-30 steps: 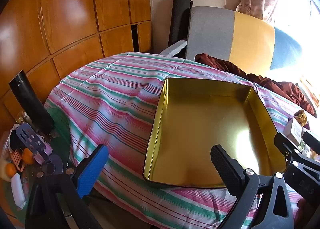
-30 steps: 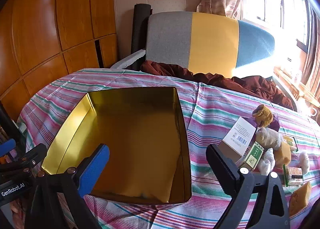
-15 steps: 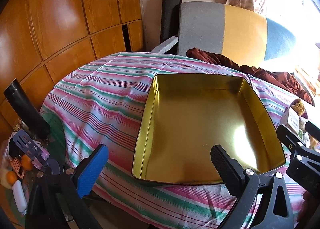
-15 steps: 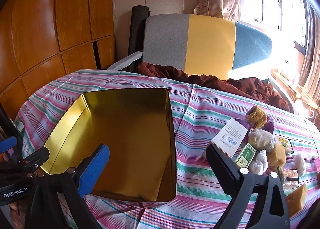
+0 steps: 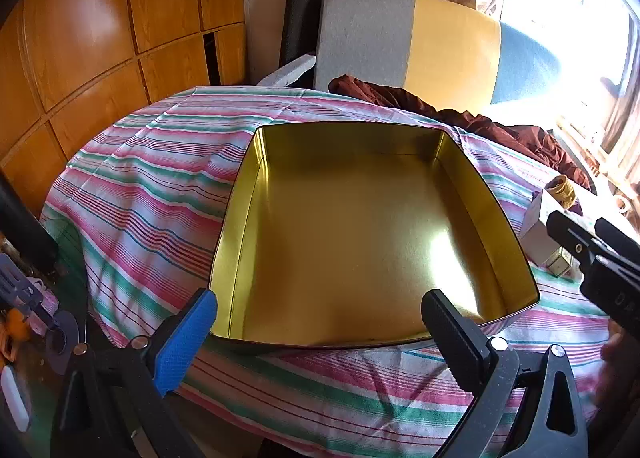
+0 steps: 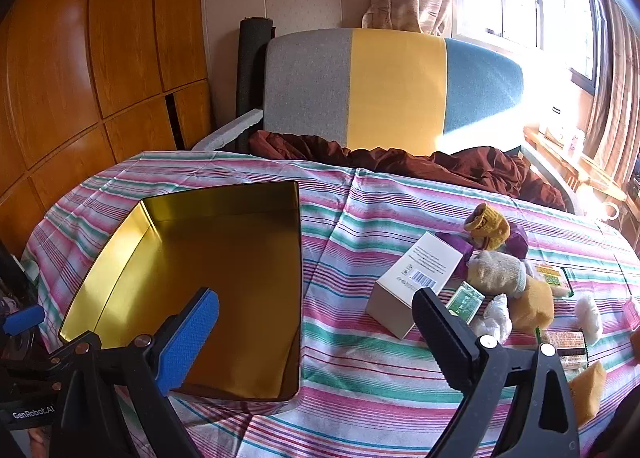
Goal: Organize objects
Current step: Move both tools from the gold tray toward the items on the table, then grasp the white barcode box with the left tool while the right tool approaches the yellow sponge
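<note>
An empty gold tin box point(image 5: 360, 242) sits on the striped tablecloth; it also shows in the right wrist view point(image 6: 192, 278) at the left. My left gripper point(image 5: 320, 326) is open and empty above the box's near rim. My right gripper point(image 6: 316, 318) is open and empty, above the box's right wall. To the right lies a cluster: a white carton point(image 6: 416, 282), a small green packet point(image 6: 464, 300), a yellow knit item point(image 6: 486, 221), a beige sock point(image 6: 496, 274), tan sponges point(image 6: 534, 304) and snack packets point(image 6: 554, 278).
A grey, yellow and blue chair point(image 6: 392, 93) with brown cloth point(image 6: 420, 165) stands behind the table. Wooden panels point(image 5: 100, 37) line the left wall. Clutter with a spatula point(image 5: 20, 290) lies below the table's left edge. My right gripper shows at the left wrist view's right edge point(image 5: 600, 262).
Both views have shifted right and back a little: the gold box now sits farther left in the right wrist view, and more of the object cluster shows. Both grippers stay open.
</note>
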`<state>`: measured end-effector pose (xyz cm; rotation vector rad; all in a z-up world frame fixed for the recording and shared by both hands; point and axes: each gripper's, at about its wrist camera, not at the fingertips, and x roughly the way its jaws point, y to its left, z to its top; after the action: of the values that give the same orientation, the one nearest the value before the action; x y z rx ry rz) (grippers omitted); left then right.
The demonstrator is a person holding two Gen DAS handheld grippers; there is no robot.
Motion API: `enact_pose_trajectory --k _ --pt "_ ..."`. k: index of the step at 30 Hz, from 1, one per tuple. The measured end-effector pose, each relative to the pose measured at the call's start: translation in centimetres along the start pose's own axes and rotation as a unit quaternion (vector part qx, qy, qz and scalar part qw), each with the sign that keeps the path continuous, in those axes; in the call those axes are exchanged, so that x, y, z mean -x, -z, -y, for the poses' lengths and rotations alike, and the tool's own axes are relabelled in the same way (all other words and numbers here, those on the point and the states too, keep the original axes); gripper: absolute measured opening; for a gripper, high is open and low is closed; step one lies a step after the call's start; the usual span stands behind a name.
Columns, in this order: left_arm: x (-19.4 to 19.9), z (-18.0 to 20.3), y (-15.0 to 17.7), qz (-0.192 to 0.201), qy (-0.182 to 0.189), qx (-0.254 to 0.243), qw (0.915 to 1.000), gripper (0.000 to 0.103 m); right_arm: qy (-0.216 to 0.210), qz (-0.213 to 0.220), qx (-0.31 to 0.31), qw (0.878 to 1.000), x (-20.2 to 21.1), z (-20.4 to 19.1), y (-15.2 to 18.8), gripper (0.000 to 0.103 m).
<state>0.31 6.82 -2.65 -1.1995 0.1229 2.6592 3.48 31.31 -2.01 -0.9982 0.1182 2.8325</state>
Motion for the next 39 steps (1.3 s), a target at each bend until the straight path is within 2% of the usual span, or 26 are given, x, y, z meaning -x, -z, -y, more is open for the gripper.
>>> enact_pose_trajectory --k 6,12,17,24,29,32,39 --pt "-0.5 1.3 0.3 -0.003 -0.005 -0.036 0.9993 0.103 0.022 -0.006 -0.022 0.999 0.2 3.7 -0.2 0.099" --pt "-0.3 2.6 0.3 0.004 0.035 -0.05 0.9981 0.103 0.055 -0.021 -0.071 0.996 0.3 9.8 -0.4 0.099" --pt "0.0 3.9 0.0 0.011 0.072 -0.064 0.9953 0.103 0.083 -0.021 -0.132 0.988 1.1 16.1 -1.1 0.099" --pt "1.0 7.4 -2.0 0.035 0.139 -0.09 0.9855 0.103 0.126 -0.005 -0.17 0.977 1.5 23.5 -1.1 0.099" --pt "0.7 11.3 -3.3 0.042 0.152 -0.139 0.9776 0.103 0.109 -0.008 -0.232 0.967 1.0 26.7 0.5 0.099" --pt "-0.1 13.9 -4.2 0.027 0.167 -0.162 0.9722 0.103 0.104 0.002 -0.247 0.964 1.3 27.1 0.5 0.099" --pt "-3.3 19.7 -6.1 0.001 0.154 -0.21 0.9656 0.103 0.081 0.006 -0.284 0.955 1.5 28.3 0.9 0.099"
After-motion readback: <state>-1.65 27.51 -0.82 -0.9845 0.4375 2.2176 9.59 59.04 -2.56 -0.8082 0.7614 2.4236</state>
